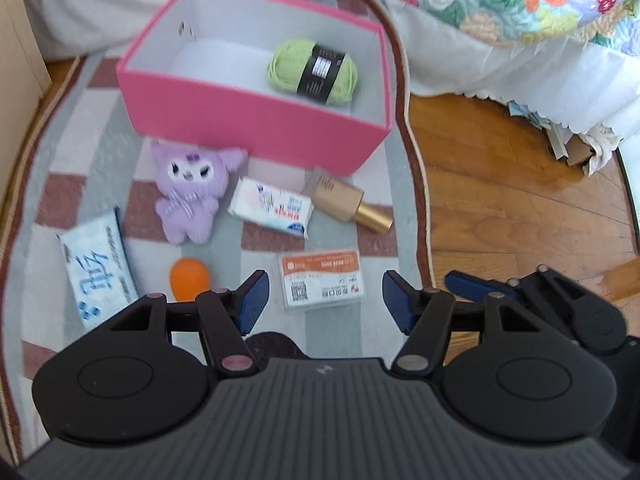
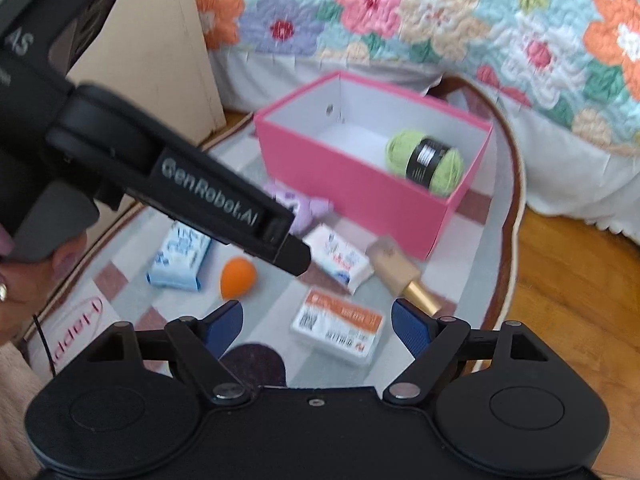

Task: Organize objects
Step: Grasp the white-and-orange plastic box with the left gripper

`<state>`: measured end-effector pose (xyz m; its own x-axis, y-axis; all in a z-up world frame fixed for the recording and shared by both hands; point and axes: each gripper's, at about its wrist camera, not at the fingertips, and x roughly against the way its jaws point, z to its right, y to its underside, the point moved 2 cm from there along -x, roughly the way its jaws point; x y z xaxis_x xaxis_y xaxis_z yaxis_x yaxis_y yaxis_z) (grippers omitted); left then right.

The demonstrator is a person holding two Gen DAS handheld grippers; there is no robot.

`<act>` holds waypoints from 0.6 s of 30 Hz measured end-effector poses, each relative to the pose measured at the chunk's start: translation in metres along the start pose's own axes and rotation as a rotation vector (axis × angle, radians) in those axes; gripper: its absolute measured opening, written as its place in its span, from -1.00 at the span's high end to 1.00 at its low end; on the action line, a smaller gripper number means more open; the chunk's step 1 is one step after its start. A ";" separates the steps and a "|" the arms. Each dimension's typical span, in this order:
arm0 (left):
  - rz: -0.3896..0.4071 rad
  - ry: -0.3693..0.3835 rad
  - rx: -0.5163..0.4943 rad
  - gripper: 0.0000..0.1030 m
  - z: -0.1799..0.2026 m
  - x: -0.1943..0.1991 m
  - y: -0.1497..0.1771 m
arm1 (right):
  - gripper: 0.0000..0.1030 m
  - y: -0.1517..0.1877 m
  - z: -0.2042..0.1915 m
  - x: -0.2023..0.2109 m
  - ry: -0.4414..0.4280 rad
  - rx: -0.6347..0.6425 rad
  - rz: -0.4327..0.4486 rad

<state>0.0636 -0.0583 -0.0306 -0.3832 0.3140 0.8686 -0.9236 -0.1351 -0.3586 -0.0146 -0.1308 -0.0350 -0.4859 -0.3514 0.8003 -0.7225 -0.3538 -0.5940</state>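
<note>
Left wrist view, rug (image 1: 80, 120): checked, fills the frame.
Pink box (image 1: 248, 120): upper centre, open-topped.
Green yarn (image 1: 314, 72): inside box, right side.
Purple plush (image 1: 190, 192): centre left, below box.
Tissue pack (image 1: 272, 208): centre.
Gold bottle (image 1: 348, 204): right of the pack, possibly touching it.
Card case (image 1: 322, 278): lower centre.
Left gripper (image 1: 324, 300): jaws wide, empty.
Right gripper (image 2: 318, 328): jaws wide, empty.

materials and finishes

matt pink cardboard on the box (image 1: 256, 120), plain white paper lining inside. soft, fuzzy green yarn (image 1: 314, 72) with a glossy black paper band. purple plush toy (image 1: 190, 196), fleecy. shiny gold metal cap on the matt tan bottle (image 1: 348, 202). crinkly glossy plastic wrap on the tissue packs (image 1: 98, 272). woven cloth rug (image 1: 332, 240) over polished wood floor (image 1: 520, 200). quilted cloth bedspread (image 2: 440, 12). matt black plastic left claw (image 1: 324, 300), textured blue pads (image 1: 252, 304).
</note>
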 end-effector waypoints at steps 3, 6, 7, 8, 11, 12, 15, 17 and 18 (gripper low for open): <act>-0.014 0.005 0.021 -0.20 -0.009 -0.022 0.008 | -0.65 0.016 0.003 -0.021 -0.008 -0.019 -0.011; -0.032 -0.005 0.035 -0.20 -0.017 -0.044 0.015 | -0.65 0.027 0.009 -0.039 -0.002 -0.043 -0.011; -0.037 0.001 0.043 -0.20 -0.019 -0.050 0.018 | -0.65 0.030 0.011 -0.044 -0.006 -0.053 -0.013; -0.042 0.006 0.055 -0.20 -0.022 -0.056 0.020 | -0.65 0.033 0.015 -0.049 -0.013 -0.066 -0.012; -0.036 0.027 0.075 -0.17 -0.026 -0.069 0.023 | -0.65 0.039 0.024 -0.064 -0.022 -0.112 -0.018; -0.033 0.039 0.083 -0.16 -0.027 -0.074 0.024 | -0.65 0.042 0.027 -0.068 -0.024 -0.126 -0.019; -0.038 0.067 0.106 -0.16 -0.028 -0.089 0.026 | -0.65 0.050 0.032 -0.081 -0.017 -0.140 -0.032; -0.035 0.071 0.113 -0.14 -0.028 -0.098 0.027 | -0.65 0.054 0.034 -0.090 -0.014 -0.143 -0.041; -0.036 0.073 0.115 -0.12 -0.028 -0.102 0.027 | -0.65 0.056 0.035 -0.095 -0.017 -0.144 -0.046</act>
<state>0.0773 -0.0672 -0.1381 -0.3527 0.3874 0.8518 -0.9319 -0.2280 -0.2822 0.0082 -0.1477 -0.1467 -0.4430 -0.3531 0.8241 -0.8075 -0.2422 -0.5379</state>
